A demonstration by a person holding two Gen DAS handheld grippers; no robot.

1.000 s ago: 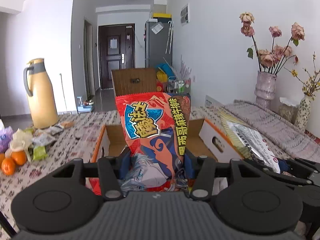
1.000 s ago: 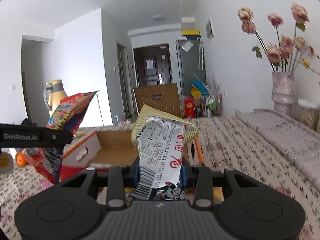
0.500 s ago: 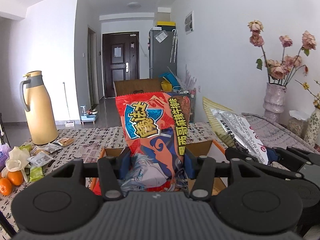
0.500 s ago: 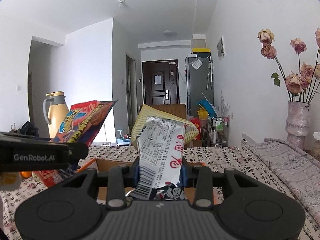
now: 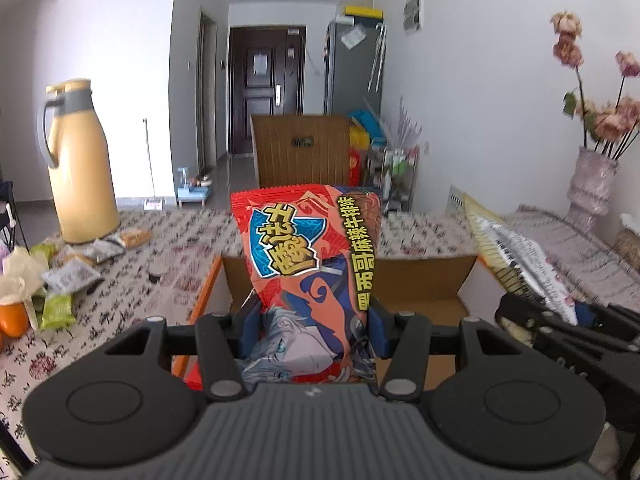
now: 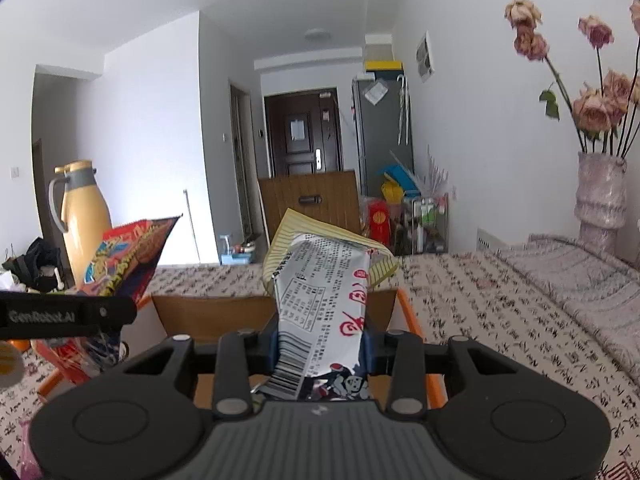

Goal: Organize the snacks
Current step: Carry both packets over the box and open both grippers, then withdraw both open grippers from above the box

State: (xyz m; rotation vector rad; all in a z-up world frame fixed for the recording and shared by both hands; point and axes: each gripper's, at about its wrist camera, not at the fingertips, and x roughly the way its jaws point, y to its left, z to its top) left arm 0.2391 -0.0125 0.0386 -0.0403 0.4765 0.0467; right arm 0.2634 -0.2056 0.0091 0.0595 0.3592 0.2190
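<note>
My left gripper [image 5: 312, 328] is shut on a red snack bag [image 5: 308, 264] with blue and yellow lettering, held upright above an open cardboard box [image 5: 420, 280] with orange edges. My right gripper [image 6: 320, 344] is shut on a white and yellow snack bag [image 6: 324, 280] with printed text and a barcode, also upright above the same box [image 6: 208, 316]. The right gripper and its bag [image 5: 516, 264] show at the right of the left wrist view. The left gripper's arm and the red bag [image 6: 120, 260] show at the left of the right wrist view.
A yellow thermos jug [image 5: 78, 164] stands on the patterned tablecloth [image 5: 172, 248] at the left, with several small snack packets [image 5: 68, 276] and oranges [image 5: 12, 316] near it. A vase of dried roses [image 6: 600, 196] stands at the right. A wooden chair back [image 5: 300, 148] is behind the table.
Both grippers have tilted and shifted with their bags still held. The box's far wall now shows straight ahead below both bags, and the view has dropped from the half-second-old frames.
</note>
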